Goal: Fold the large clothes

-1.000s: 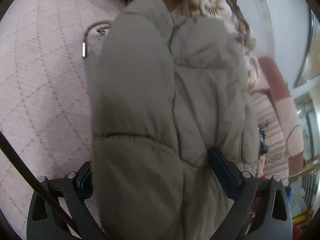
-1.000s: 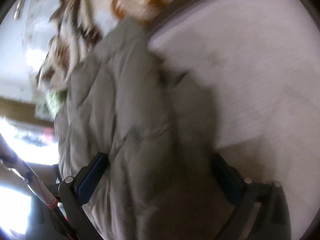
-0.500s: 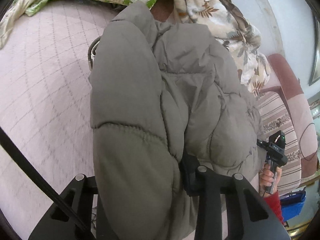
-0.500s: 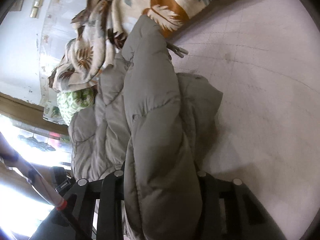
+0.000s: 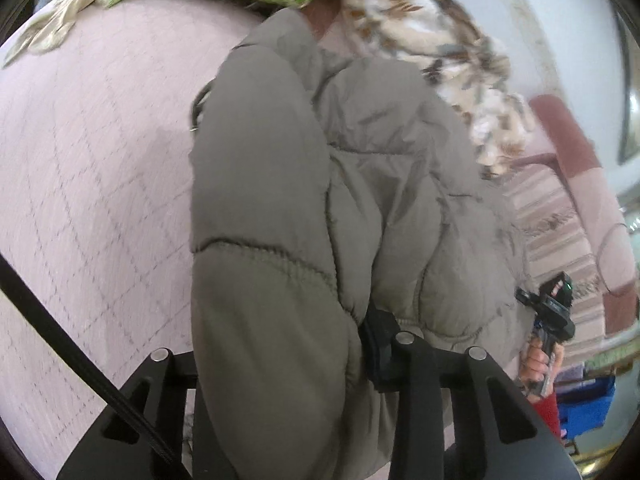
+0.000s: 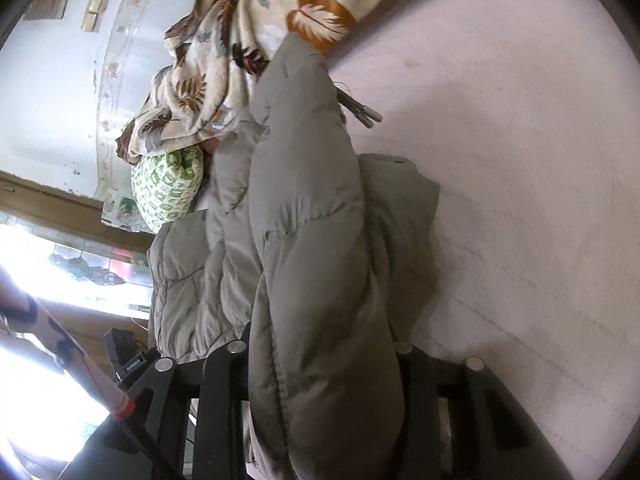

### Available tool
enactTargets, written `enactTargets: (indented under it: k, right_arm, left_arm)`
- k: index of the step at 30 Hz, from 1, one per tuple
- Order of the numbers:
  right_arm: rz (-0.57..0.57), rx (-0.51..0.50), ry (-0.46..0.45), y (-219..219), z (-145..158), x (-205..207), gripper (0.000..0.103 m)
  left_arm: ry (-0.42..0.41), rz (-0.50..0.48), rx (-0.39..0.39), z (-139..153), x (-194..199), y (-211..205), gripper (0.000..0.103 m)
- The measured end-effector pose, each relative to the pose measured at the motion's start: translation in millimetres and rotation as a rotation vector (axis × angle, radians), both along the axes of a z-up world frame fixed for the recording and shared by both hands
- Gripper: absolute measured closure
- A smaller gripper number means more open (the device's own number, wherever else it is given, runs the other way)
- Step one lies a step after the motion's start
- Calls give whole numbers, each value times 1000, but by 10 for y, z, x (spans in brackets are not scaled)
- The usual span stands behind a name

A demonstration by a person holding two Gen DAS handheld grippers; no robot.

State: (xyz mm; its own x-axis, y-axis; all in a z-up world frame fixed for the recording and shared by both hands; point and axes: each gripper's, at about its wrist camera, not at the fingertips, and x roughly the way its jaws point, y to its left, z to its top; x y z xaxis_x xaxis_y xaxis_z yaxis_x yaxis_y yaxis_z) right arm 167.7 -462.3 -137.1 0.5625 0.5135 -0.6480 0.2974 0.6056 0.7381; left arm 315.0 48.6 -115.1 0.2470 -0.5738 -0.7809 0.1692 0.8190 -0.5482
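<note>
A large grey-olive puffer jacket (image 5: pixel 304 208) lies bunched on a pale pink quilted bed cover (image 5: pixel 88 184). My left gripper (image 5: pixel 280 364) is shut on a thick fold of the jacket near its hem, and the padding bulges over the jaws. My right gripper (image 6: pixel 320 364) is shut on another padded fold of the same jacket (image 6: pixel 308 240). A drawcord with metal tips (image 6: pixel 362 110) hangs out at the jacket's far end. The right gripper also shows in the left wrist view (image 5: pixel 550 312), held in a hand at the jacket's right side.
A green and white patterned pillow (image 6: pixel 168 188) and a cream leaf-print blanket (image 6: pixel 240 40) lie at the head of the bed. A pink striped sofa (image 5: pixel 568 216) stands beyond the bed's right side. A blue bin (image 5: pixel 584 404) sits on the floor.
Both grippers closed from open onto folds of the jacket a second ago. Since then they have held on, and the jacket has shifted only slightly.
</note>
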Motion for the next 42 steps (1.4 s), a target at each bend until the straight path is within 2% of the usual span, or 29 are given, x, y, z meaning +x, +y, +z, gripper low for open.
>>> enactTargets:
  k: [2,4,5,7,10,14,17,19,22,25,27,31,34,36,37,38,39,41,42]
  right_arm:
    - [-39,-10,38,-52,-120,-35,39]
    - [-110,-53,78,-112,-174,-93,26]
    - [-143,-66,88,-140,-169,-117,23]
    - [-193,-89,79,-202,-91,-195,23]
    - [-266,-177,65,-320,136,-366,22]
    - [-375,-323,33,-458,501,-674,22]
    - [-352,-437,14,-350,757,-803,21]
    - [-307,-459,-26,-197,888,-823,22]
    - [-197,-419,-125,217,1060,-669,30]
    - [-54,-277,-225,673,1091,-359,36]
    - [13,-163,-264,954,1038,-103,36]
    - [76,-5,-273,1315,805,454,36]
    - [79,93,-214,1395,460,932,36]
    - [47,106,-159,1331,190,1189,43]
    - [38,94,-152,1310,130,1234,50]
    - [27,64,-146,1263,74,1321,60]
    - [17,41,-145,1230,54,1363,64]
    - [-11,15,-143,1074,-7,1467,82]
    - [-34,11,-140,964,-37,1483,85]
  left_arm:
    - [43,45,14,-107,52,38,56]
    - [64,97,-5,-124,67,114,52]
    - [67,116,-20,-107,65,142,52]
    - [62,152,-31,-25,2,240,52]
    - [32,155,-15,103,-114,338,51]
    - [-59,229,99,341,-273,589,48]
    - [-104,258,126,506,-375,678,48]
    - [-151,240,146,642,-432,589,48]
    - [-211,188,174,799,-461,244,47]
    - [-257,87,176,890,-402,-287,47]
    - [-279,52,187,880,-336,-581,47]
    - [-272,35,178,717,-75,-968,47]
    - [-247,58,239,496,295,-1161,47]
    - [-225,81,289,335,512,-1217,47]
    - [-219,90,317,273,593,-1228,42]
    - [-212,100,348,197,690,-1235,41]
    - [-209,120,372,143,770,-1217,41]
    - [-208,159,409,89,905,-1130,41]
    - [-201,185,434,65,990,-1063,41]
